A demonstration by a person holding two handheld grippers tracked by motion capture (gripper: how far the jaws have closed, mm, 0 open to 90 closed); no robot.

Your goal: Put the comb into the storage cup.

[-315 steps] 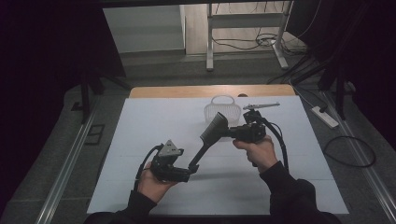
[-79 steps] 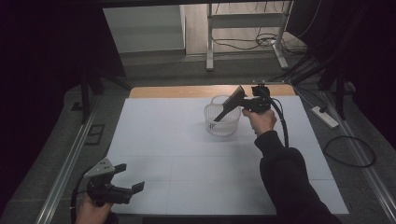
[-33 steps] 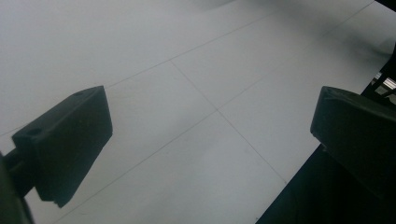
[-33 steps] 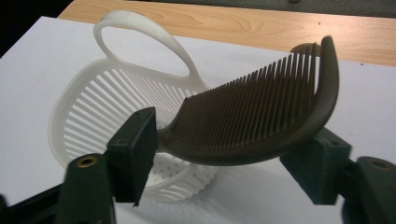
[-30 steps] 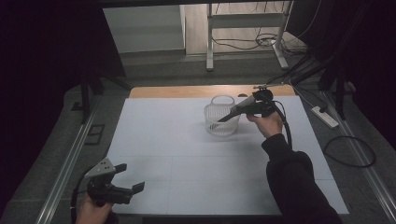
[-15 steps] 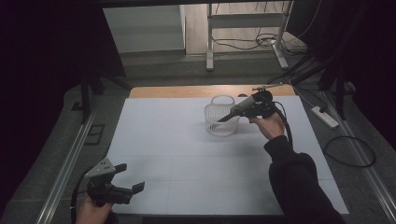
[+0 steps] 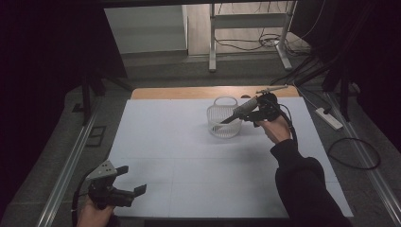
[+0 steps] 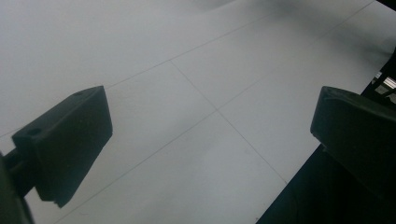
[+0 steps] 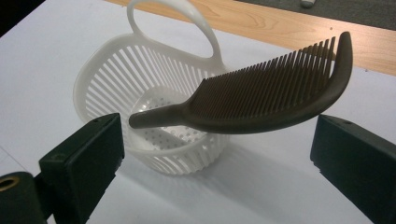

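We see a brown comb [image 9: 261,93] lying across the rim of a white slatted basket [image 9: 116,79] at the far side of the table [image 7: 189,142], its handle tip hanging over the hollow and its toothed end jutting out past the rim toward the wooden edge. The right gripper [image 9: 219,154] sits just in front of it; its 2 jaws have just been opening and now stand wide to either side of the comb, pressing on nothing. The left gripper [image 7: 135,187] waits at the near left corner, well apart from the basket, jaws open over bare table. We judge the comb to be light, stiff plastic, smooth and a little slippery, with thin teeth that could bend or snap under a pinch, so the thick curved spine or the narrow handle is where we would take hold of it. Balanced as it is, it could tip off with a nudge. The basket looks light as well, easy to shift or topple, and its loop handle [image 9: 173,23] offers the plainest grip.
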